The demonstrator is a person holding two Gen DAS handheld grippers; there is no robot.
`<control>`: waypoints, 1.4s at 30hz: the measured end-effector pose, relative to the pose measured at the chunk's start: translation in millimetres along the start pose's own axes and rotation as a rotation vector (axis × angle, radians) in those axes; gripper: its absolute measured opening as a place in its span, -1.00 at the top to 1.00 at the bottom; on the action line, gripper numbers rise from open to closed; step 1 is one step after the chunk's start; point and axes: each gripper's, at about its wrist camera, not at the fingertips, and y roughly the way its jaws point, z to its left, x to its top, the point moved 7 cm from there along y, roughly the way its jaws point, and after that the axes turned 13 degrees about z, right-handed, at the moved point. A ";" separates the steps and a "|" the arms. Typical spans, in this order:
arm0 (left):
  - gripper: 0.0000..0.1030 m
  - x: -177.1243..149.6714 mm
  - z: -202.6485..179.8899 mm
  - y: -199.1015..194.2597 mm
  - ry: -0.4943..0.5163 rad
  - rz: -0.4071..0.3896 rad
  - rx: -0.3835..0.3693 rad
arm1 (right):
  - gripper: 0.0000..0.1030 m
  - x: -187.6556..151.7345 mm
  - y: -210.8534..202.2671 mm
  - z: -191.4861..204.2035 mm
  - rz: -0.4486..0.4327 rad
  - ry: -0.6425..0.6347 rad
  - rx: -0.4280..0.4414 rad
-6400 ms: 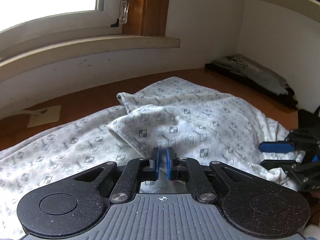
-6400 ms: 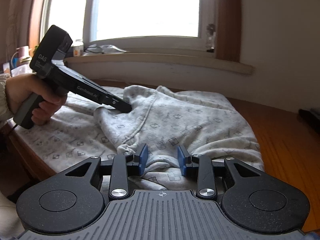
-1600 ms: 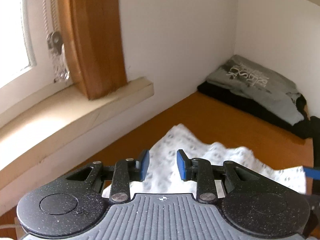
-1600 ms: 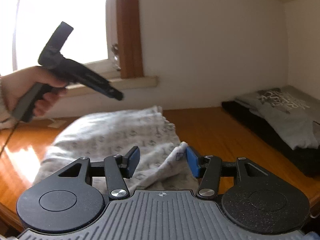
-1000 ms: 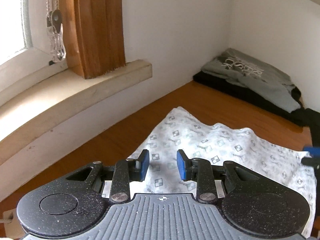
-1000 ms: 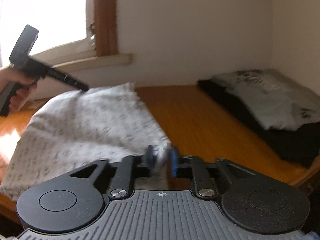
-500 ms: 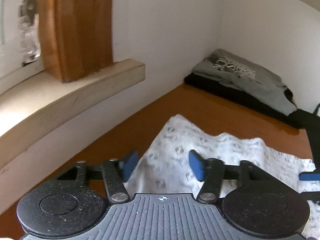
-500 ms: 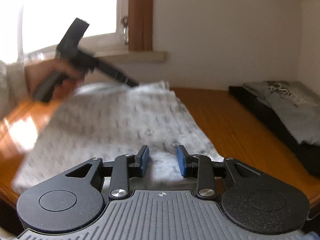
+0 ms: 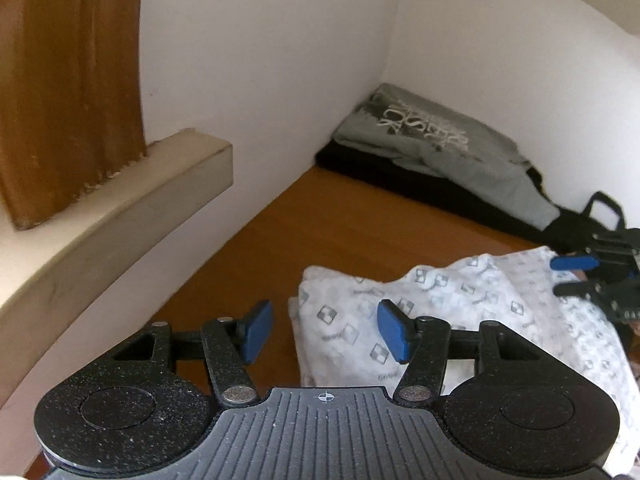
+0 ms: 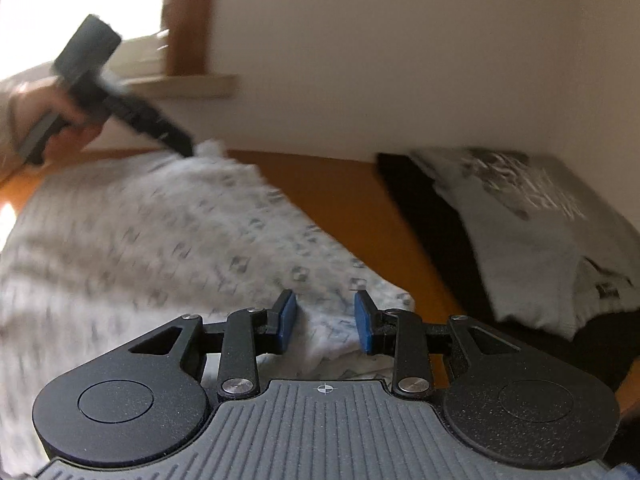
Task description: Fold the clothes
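A white garment with a grey square print (image 9: 440, 308) lies folded over on the wooden table (image 9: 320, 216). My left gripper (image 9: 325, 334) hovers open over its far corner by the wall. One pad is over bare wood, the other over cloth, and neither presses on anything. In the right wrist view the same garment (image 10: 160, 232) spreads to the left, blurred. My right gripper (image 10: 324, 322) is open just above its near right corner; cloth lies under the gap, untouched by the pads. The left gripper (image 10: 184, 146), held by a hand (image 10: 68, 116), points at the far corner.
A folded grey printed shirt on a black garment (image 9: 432, 144) sits in the wall corner, also seen as the stack (image 10: 540, 220) at right. A pale window sill (image 9: 120, 208) and wooden frame (image 9: 68, 80) jut out at left. Bare wood separates garment and stack.
My left jaws have spread wider and that gripper has swung toward the garment's far corner. My right gripper, shut on the corner a second ago, now stands open over the cloth.
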 end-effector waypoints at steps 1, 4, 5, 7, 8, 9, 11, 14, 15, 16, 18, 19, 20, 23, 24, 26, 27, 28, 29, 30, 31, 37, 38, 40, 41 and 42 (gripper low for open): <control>-0.17 1.4 2.1 1.9 0.000 -0.003 -0.010 | 0.39 1.3 -3.9 -5.3 -0.011 0.032 -0.008; -0.03 2.2 5.1 5.6 -0.002 -0.011 -0.054 | 0.34 1.9 -4.4 -24.0 -0.005 0.140 -0.073; 0.04 2.1 5.2 6.0 0.002 -0.013 -0.068 | 0.34 1.3 -0.9 -27.9 0.014 0.170 -0.065; 0.11 2.6 4.3 4.4 0.018 -0.029 -0.072 | 0.33 -1.5 3.5 -30.5 0.039 0.213 -0.040; 0.30 3.5 3.1 4.1 0.027 -0.037 -0.076 | 0.33 -2.8 2.8 -31.0 0.038 0.238 -0.037; 0.48 4.3 1.7 3.7 0.037 -0.044 -0.080 | 0.33 -4.1 2.1 -31.5 0.037 0.262 -0.035; 0.93 6.4 -3.6 1.8 0.070 -0.064 -0.088 | 0.33 -5.0 -0.3 -31.3 0.029 0.321 0.020; 0.93 11.8 -10.4 -5.5 0.102 -0.124 -0.054 | 0.89 -2.0 -5.4 -26.4 0.007 0.342 0.060; 0.93 16.1 -12.5 -12.5 0.102 -0.160 -0.049 | 0.93 -0.1 -7.9 -24.4 0.001 0.330 0.050; 0.93 20.8 -13.2 -17.5 0.091 -0.181 -0.052 | 0.93 2.9 -14.3 -25.2 -0.024 0.322 0.001; 0.93 30.5 -14.9 -21.7 0.077 -0.201 -0.032 | 0.93 7.7 -26.1 -34.0 -0.066 0.358 -0.047; 0.93 31.0 -15.5 -15.4 0.083 -0.176 0.008 | 0.93 7.2 -29.7 -38.7 -0.073 0.382 -0.064; 0.91 31.3 -16.1 -9.2 0.089 -0.151 0.045 | 0.93 4.6 -30.1 -40.5 -0.073 0.391 -0.093; 0.67 15.0 -15.4 0.7 0.083 -0.071 0.072 | 0.89 -3.2 -25.9 -33.4 -0.055 0.387 -0.124; 0.45 6.9 -15.9 -4.9 0.092 -0.080 0.084 | 0.79 -5.5 -25.5 -30.2 -0.050 0.387 -0.128; 0.09 -9.7 -15.1 -20.5 0.092 -0.096 0.099 | 0.48 -9.7 -30.6 -20.9 -0.050 0.380 -0.128; -0.07 -19.0 -14.7 -29.5 0.090 -0.103 0.106 | 0.39 -11.6 -38.0 -13.8 -0.059 0.372 -0.123; -0.08 -27.6 -13.4 -36.3 0.084 -0.107 0.102 | 0.37 -13.5 -45.4 -6.7 -0.069 0.364 -0.118; -0.08 -37.2 -12.2 -42.6 0.075 -0.106 0.100 | 0.36 -14.0 -50.5 2.6 -0.067 0.340 -0.118; -0.08 -47.0 -11.3 -49.6 0.067 -0.109 0.100 | 0.30 -14.2 -54.9 12.5 -0.062 0.312 -0.120; -0.08 -57.3 -12.4 -57.1 0.060 -0.115 0.100 | 0.20 -14.4 -59.3 22.3 -0.058 0.283 -0.123; -0.01 -102.9 -41.7 -94.2 0.111 -0.157 0.114 | 0.16 -26.1 -80.0 108.2 -0.004 0.044 -0.083; 0.09 -107.6 -49.9 -98.6 0.137 -0.160 0.119 | 0.16 -29.5 -81.2 120.9 0.008 0.008 -0.073; 0.22 -116.2 -72.0 -103.8 0.216 -0.168 0.114 | 0.16 -37.1 -83.6 143.2 0.032 -0.054 -0.058; 0.31 -119.3 -83.1 -104.0 0.249 -0.170 0.107 | 0.15 -40.1 -83.3 150.4 0.043 -0.068 -0.050; 0.33 -122.4 -95.3 -103.2 0.281 -0.168 0.097 | 0.15 -43.0 -82.4 156.5 0.053 -0.076 -0.041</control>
